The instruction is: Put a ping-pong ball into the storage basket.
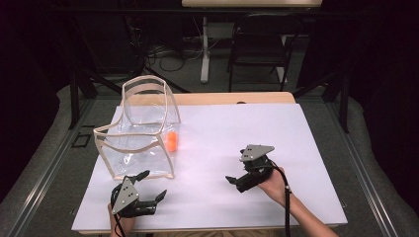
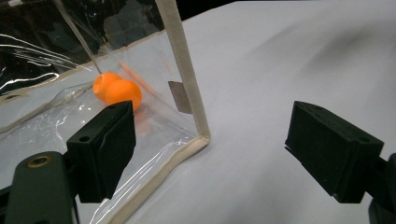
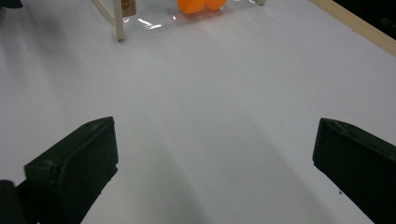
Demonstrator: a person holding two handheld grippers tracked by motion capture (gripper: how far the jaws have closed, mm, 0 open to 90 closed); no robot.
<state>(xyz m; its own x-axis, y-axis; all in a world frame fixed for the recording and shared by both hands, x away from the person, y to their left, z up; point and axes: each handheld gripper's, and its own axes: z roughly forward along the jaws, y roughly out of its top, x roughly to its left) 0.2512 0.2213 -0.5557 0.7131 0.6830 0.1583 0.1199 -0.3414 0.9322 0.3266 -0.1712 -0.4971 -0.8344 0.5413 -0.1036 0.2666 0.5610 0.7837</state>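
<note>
A clear plastic bag (image 1: 141, 133) with cream edging stands open on the left of the white table (image 1: 232, 128). Two orange balls (image 1: 172, 141) lie inside it at its right end; they also show through the bag's wall in the left gripper view (image 2: 116, 91) and at the top of the right gripper view (image 3: 200, 4). My left gripper (image 1: 154, 185) is open just in front of the bag's near right corner (image 2: 203, 137), holding nothing. My right gripper (image 1: 238, 165) is open at mid-right, resting on the table, pointing toward the bag, with nothing between its jaws.
The table's wooden far edge (image 1: 222, 98) runs behind the white sheet. A dark chair (image 1: 259, 47) and a table leg (image 1: 204, 49) stand beyond it on the floor. Bare white surface stretches between the two grippers and to the right.
</note>
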